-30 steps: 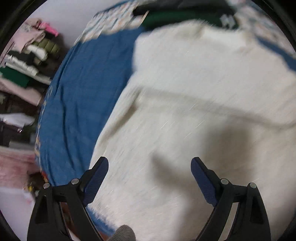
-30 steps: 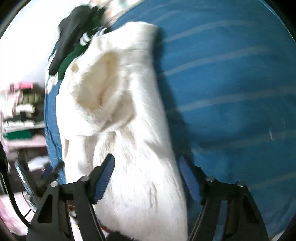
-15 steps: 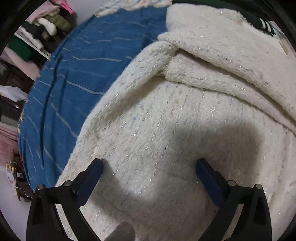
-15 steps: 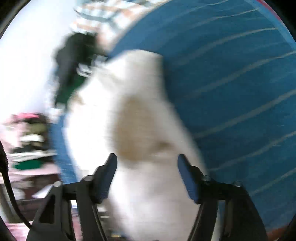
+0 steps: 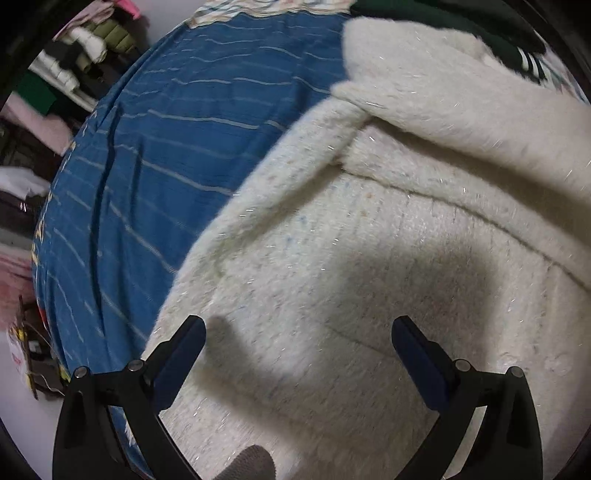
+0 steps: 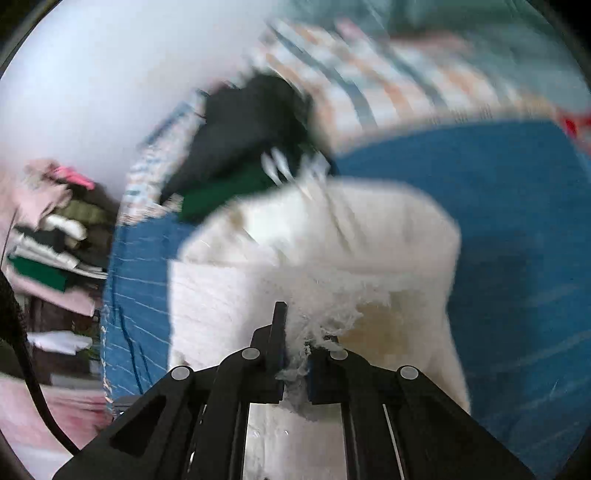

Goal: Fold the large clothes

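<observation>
A large fluffy white sweater (image 5: pixel 369 240) lies on the blue striped bed cover (image 5: pixel 166 147); a folded-over sleeve or edge crosses its upper part. My left gripper (image 5: pixel 297 347) is open just above the sweater's body, jaws wide apart, holding nothing. In the right wrist view the same sweater (image 6: pixel 314 240) shows blurred. My right gripper (image 6: pixel 297 347) is shut on a fluffy edge of the sweater, with fuzz bunched between the jaws.
A dark green and black garment pile (image 6: pixel 251 147) lies beyond the sweater, also in the left wrist view (image 5: pixel 461 26). A checked blanket (image 6: pixel 406 81) lies at the bed's far end. Shelves with stacked clothes (image 5: pixel 66 74) stand left of the bed.
My right gripper closed on the sweater's edge; it was open half a second ago. The right view swung fast. My left gripper stayed open, hovering over the sweater.
</observation>
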`<state>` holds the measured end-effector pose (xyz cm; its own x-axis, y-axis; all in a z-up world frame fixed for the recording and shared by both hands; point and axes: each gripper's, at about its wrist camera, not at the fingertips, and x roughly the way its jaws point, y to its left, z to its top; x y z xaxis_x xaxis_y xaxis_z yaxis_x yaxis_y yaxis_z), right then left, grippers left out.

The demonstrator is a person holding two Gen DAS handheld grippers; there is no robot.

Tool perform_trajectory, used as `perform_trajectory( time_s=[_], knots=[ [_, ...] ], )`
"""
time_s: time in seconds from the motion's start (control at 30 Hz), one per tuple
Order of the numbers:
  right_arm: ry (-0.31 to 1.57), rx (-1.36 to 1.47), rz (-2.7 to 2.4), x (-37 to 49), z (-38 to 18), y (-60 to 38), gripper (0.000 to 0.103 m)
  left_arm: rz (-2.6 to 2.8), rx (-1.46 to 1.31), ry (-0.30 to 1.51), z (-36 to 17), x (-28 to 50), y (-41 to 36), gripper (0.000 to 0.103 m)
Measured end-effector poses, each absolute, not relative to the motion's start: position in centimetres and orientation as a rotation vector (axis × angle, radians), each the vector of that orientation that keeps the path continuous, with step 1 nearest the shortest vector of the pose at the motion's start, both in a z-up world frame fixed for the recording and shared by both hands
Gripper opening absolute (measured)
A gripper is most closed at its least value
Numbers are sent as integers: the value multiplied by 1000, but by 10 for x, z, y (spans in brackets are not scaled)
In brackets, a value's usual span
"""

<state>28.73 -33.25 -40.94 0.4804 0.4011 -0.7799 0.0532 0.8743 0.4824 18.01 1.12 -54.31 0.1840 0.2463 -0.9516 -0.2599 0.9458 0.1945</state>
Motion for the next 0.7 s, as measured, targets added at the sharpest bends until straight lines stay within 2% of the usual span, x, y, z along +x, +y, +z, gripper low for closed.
perform_trajectory(
  time_s=[0.1, 0.17, 0.23, 0.3, 0.33, 0.4, 0.53, 0.7],
  knots=[
    [1033, 427, 224, 290, -402, -335, 8, 370, -61, 1322, -531, 181, 21, 103],
    [1149, 386, 163, 306, -438, -342, 8, 377, -79, 1310, -525, 183, 24, 103],
    [1336, 369, 31, 314, -495, -361, 19, 387, -79, 1295, -518, 189, 25, 103],
    [1406, 375, -111, 301, -514, -384, 21, 380, -61, 1284, -509, 199, 22, 103],
    [1392, 402, -149, 294, -512, -392, 22, 375, -50, 1275, -505, 204, 20, 103],
    [1320, 458, -195, 275, -492, -401, 28, 359, -21, 1229, -490, 219, 15, 103],
    [1238, 611, 53, 264, -468, -378, 29, 336, 26, 1140, -477, 263, 10, 103],
    [1356, 534, 127, 300, -517, -346, 29, 411, 99, 1146, -519, 328, 13, 103]
  ],
)
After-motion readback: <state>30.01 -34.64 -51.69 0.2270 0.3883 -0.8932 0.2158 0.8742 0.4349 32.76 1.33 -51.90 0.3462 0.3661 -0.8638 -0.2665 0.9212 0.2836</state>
